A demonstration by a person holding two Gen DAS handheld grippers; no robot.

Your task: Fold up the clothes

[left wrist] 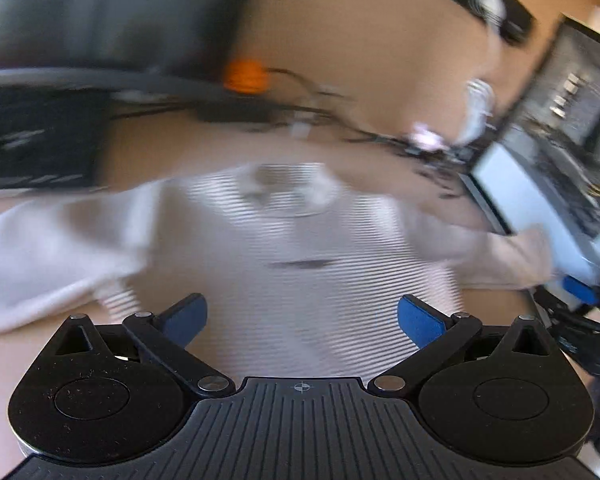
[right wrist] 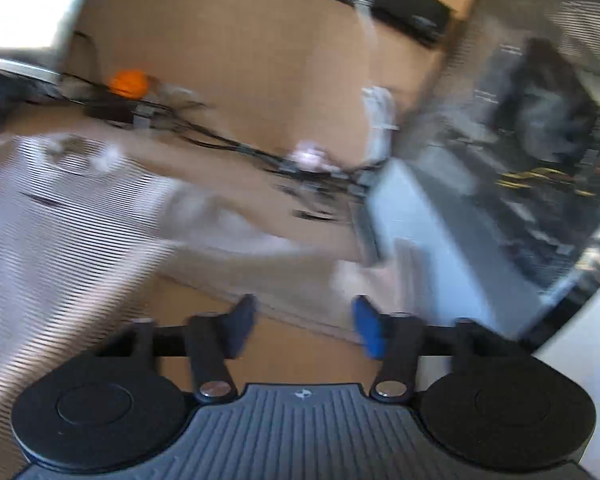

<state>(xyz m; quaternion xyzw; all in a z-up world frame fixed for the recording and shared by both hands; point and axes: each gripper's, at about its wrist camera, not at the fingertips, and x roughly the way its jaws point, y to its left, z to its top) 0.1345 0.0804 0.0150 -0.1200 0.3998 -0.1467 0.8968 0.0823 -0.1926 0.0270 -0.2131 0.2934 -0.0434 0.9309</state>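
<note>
One striped shirt (left wrist: 292,248), two grippers' fingers (left wrist: 418,320) apart

wall: tan (left wrist: 360,40) | table: tan (right wrist: 300,352) | cables: tangled (right wrist: 228,144) | view: blurred

A shirt (left wrist: 284,240) lies spread on the table (left wrist: 360,80), cables (left wrist: 300,114) behind it, monitor (left wrist: 560,128) right.

Two black grippers, left (left wrist: 302,318) and right (right wrist: 304,326): ribbed grey base, round black discs, silver pivot screws, blue pads (left wrist: 418,320), crosshair mark.
</note>
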